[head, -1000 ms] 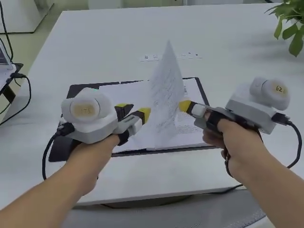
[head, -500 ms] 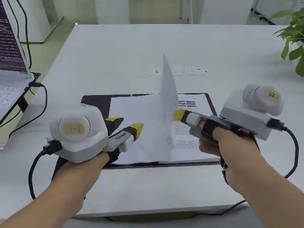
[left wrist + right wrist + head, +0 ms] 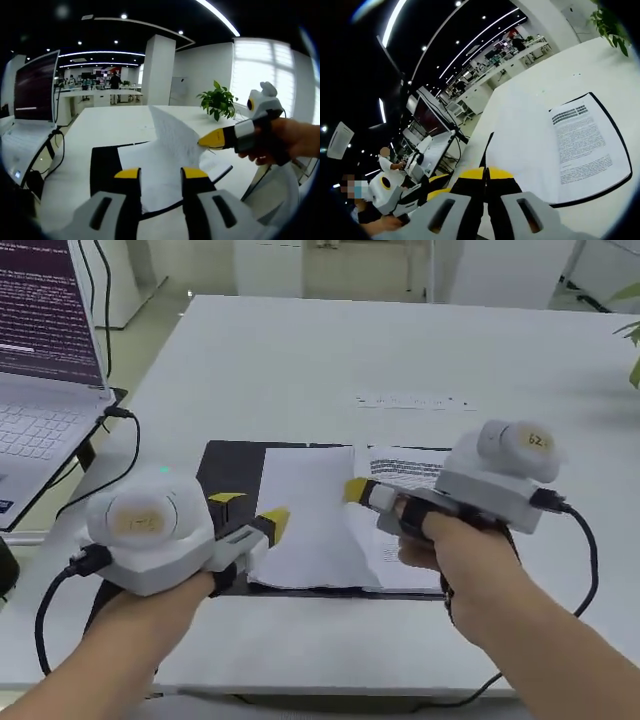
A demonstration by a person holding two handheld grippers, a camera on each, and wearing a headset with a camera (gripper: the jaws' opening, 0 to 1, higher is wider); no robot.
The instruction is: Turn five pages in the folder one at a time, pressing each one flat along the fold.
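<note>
A black folder point(image 3: 228, 465) lies open on the white table. My right gripper point(image 3: 355, 490) is shut on the edge of a white page point(image 3: 310, 510), which leans low over the folder's left half. The printed page point(image 3: 405, 465) beneath it shows on the right. My left gripper point(image 3: 250, 510) is open near the folder's front left edge, with nothing between its yellow tips. In the left gripper view the left gripper point(image 3: 161, 174) faces the lifted page point(image 3: 170, 145), and the right gripper point(image 3: 212, 139) pinches the page's edge. In the right gripper view the right gripper point(image 3: 485, 173) is shut, with the page point(image 3: 520, 135) spreading out ahead of it.
An open laptop point(image 3: 40, 350) stands at the far left, with a black cable point(image 3: 100, 470) trailing toward the folder. A strip of small labels point(image 3: 410, 400) lies on the table point(image 3: 330, 350) behind the folder. A potted plant point(image 3: 217, 100) sits at the table's far right.
The page has swung from upright down to the left over the folder, carried by the right gripper, which moved left. The left gripper keeps its place and stays open. The head camera has shifted.
</note>
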